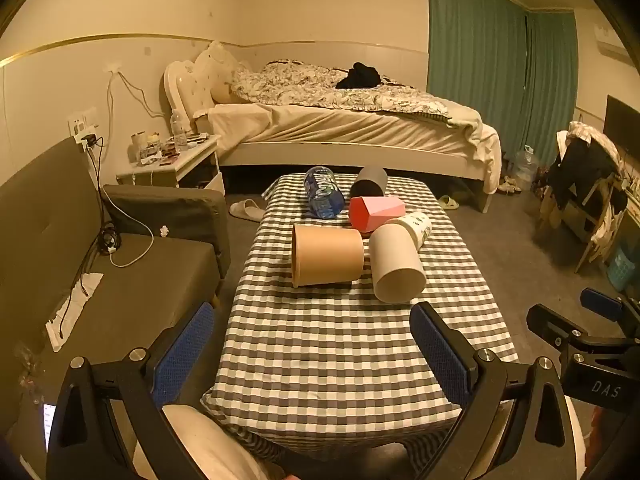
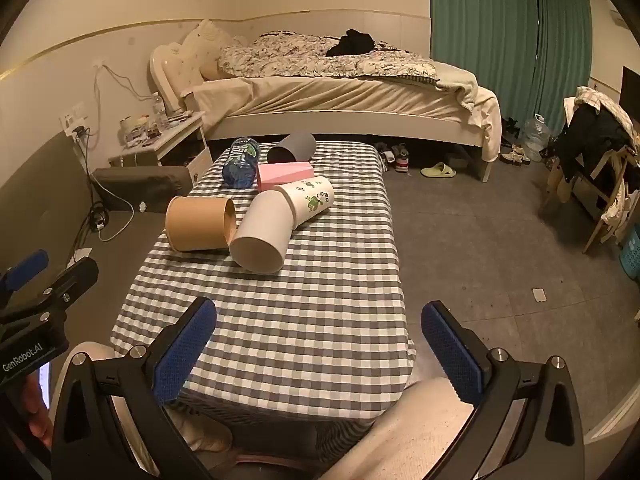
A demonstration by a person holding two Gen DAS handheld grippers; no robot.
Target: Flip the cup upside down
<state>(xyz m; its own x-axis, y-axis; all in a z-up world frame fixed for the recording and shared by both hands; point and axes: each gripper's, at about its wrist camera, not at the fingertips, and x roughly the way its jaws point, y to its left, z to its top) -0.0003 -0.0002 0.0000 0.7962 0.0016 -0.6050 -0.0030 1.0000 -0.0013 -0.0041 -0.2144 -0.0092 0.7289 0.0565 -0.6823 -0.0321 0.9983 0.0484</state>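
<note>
Several cups lie on their sides on a checked table (image 1: 340,352) (image 2: 280,320): a brown paper cup (image 1: 326,256) (image 2: 200,222), a plain white cup (image 1: 396,264) (image 2: 262,236), a white cup with green print (image 1: 416,228) (image 2: 310,200), a pink faceted cup (image 1: 376,212) (image 2: 284,174), a grey cup (image 1: 370,182) (image 2: 294,148) and a blue bottle (image 1: 324,192) (image 2: 241,164). My left gripper (image 1: 312,354) is open and empty over the near table end. My right gripper (image 2: 318,354) is open and empty, beside the left one.
A grey sofa (image 1: 120,280) stands left of the table with cables on it. A bed (image 1: 352,120) and a cluttered nightstand (image 1: 172,160) stand behind. A chair with clothes (image 2: 596,152) is at the right. Slippers lie on the grey floor (image 2: 480,240).
</note>
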